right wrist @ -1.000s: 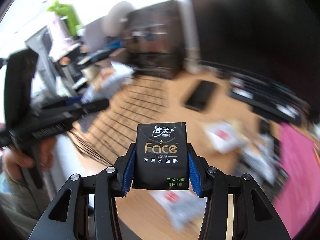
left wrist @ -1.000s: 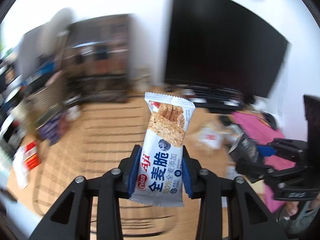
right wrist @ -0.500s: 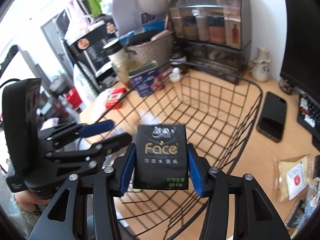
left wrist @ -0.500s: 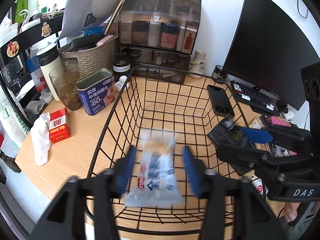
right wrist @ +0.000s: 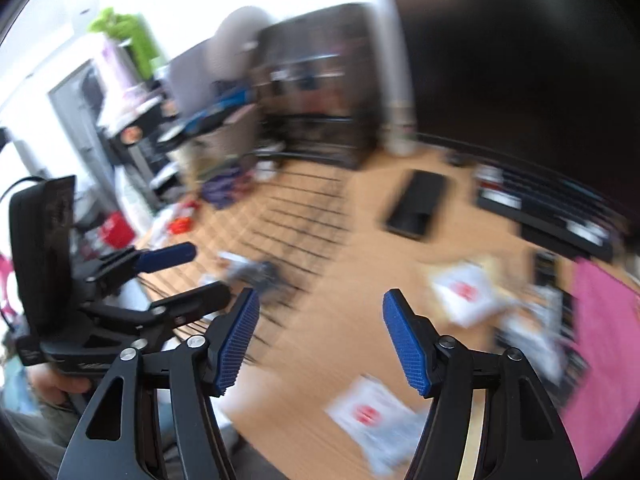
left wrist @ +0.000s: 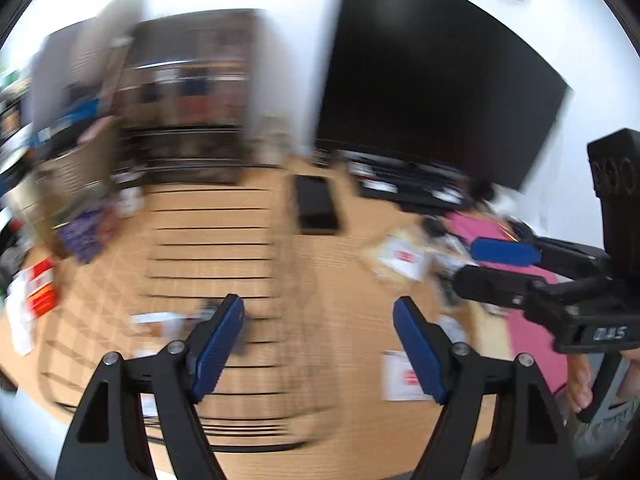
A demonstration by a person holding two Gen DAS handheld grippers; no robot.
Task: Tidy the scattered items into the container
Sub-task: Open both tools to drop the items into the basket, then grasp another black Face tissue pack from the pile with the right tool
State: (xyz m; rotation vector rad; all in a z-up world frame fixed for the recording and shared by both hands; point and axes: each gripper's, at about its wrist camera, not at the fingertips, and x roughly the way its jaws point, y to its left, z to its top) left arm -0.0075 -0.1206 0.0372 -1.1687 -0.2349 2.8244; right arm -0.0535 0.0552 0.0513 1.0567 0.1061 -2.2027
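Both views are pretty smeared with motion blur, so details are rough. The left gripper (left wrist: pixel 318 346) has its jaws spread wide with nothing between them, and same story for the right gripper (right wrist: pixel 320 344): blue pads far apart, gap bare.

The wire basket (left wrist: pixel 216 240) sits on the wooden desk (left wrist: pixel 344 360), ahead of the left gripper and a bit to its left; from the right wrist view it's ahead and off to the left. Inside it, near the front edge, there's a pale wrapper (left wrist: pixel 156 320) and a dark packet (right wrist: pixel 262 272) lying side by side on the basket floor, just past the left gripper's left pad. Too blurry to read any print on either one.

Still out on the desk, right of the basket: a white sachet with a red mark (right wrist: pixel 370 412) lying flat close below the right gripper's jaws, and another similar one on a tan pouch (right wrist: pixel 464 288) further back. A black phone (left wrist: pixel 316 204) lies flat just beside the basket's right rim. A big dark monitor (left wrist: pixel 432 92) stands behind, and a pink mat (right wrist: pixel 600 344) is off on the right.
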